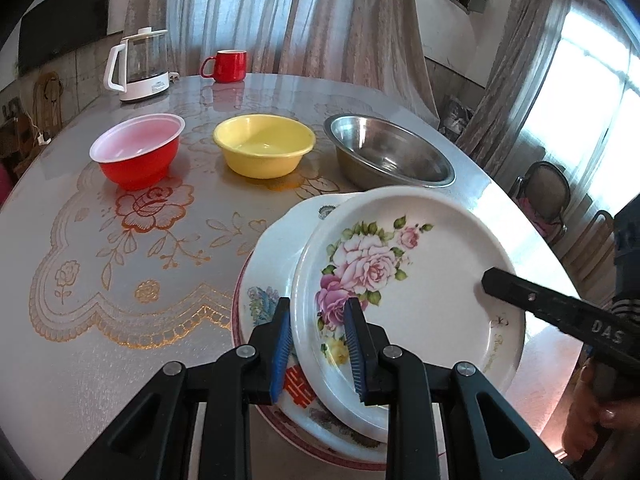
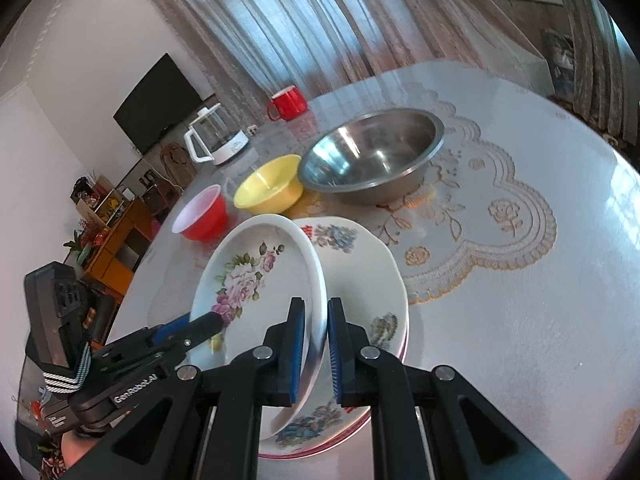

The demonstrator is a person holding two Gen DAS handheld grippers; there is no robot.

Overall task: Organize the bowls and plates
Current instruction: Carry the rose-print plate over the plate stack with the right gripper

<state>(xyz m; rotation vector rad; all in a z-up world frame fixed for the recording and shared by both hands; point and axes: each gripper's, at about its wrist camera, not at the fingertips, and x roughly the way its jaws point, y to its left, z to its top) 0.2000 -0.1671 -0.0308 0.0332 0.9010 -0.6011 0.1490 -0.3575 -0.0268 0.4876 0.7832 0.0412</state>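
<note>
You hold the rose plate (image 1: 416, 276) with both tools at the same time. Your left gripper (image 1: 318, 344) is clenched on the near rim of this plate: one blue pad presses under the rim and the other presses on the inner face, close to the printed roses. Your right gripper (image 2: 316, 356) is clenched on the opposite rim in the same way, with the rim pinched between its two blue pads. In the left wrist view you see one finger of the right tool lying across the plate's inner face.

The rose plate is tilted, not flat. It sits above a stack of two other plates: the scalloped white plate (image 1: 280, 248) with blue flower prints, and under that a plate with a red rim (image 2: 352, 430). Its lower edge seems to touch the scalloped plate, but the grippers cover that place, so I cannot say it for sure.

Behind the stack, three bowls stand in one row on the table (image 1: 120, 360), apart from each other: the red bowl (image 1: 138, 156), the yellow bowl (image 1: 264, 146) and the steel bowl (image 1: 388, 156). All three are upright. Farther back stand a white kettle (image 1: 138, 66) and a red mug (image 1: 226, 65), near the far edge of the table.
</note>
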